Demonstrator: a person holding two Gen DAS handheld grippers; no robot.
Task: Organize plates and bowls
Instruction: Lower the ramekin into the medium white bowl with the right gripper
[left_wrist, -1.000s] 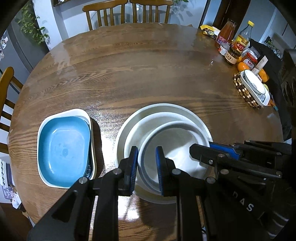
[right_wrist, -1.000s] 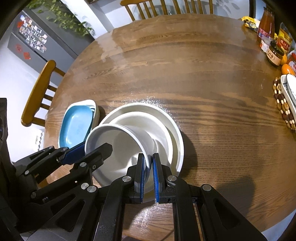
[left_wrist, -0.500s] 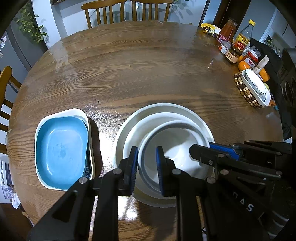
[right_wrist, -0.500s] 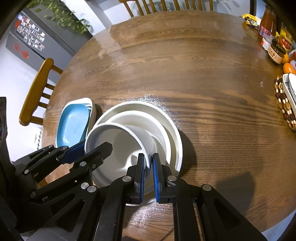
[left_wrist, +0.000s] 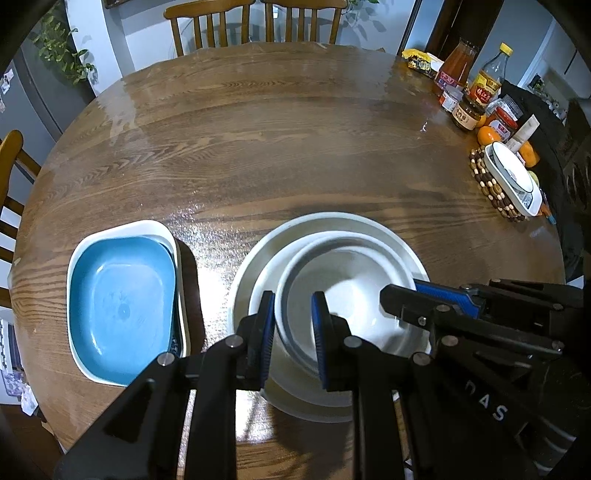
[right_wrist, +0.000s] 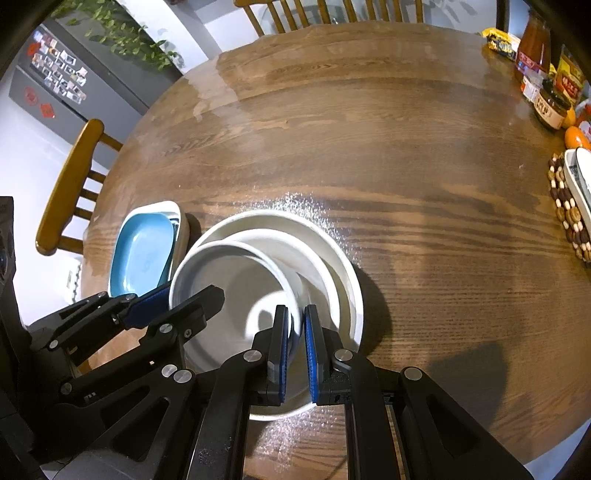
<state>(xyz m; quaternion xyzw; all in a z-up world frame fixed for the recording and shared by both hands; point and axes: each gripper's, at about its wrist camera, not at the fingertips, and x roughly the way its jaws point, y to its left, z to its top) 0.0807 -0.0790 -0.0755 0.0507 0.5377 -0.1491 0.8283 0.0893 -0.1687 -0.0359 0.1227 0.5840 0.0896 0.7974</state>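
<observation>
Now both tools, left tool (left_wrist: 293, 334) and right tool (right_wrist: 294, 349), clamp white bowl (left_wrist: 343, 291) rim.

Dim overhead light leaves speckled glare on the table (left_wrist: 258, 155); sharp focus, fisheye bending, dark vignetted corners.

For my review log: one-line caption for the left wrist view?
Both grippers, left gripper and right gripper, grip opposite rims of the white bowl over stacked plates, beside a blue dish.
</observation>
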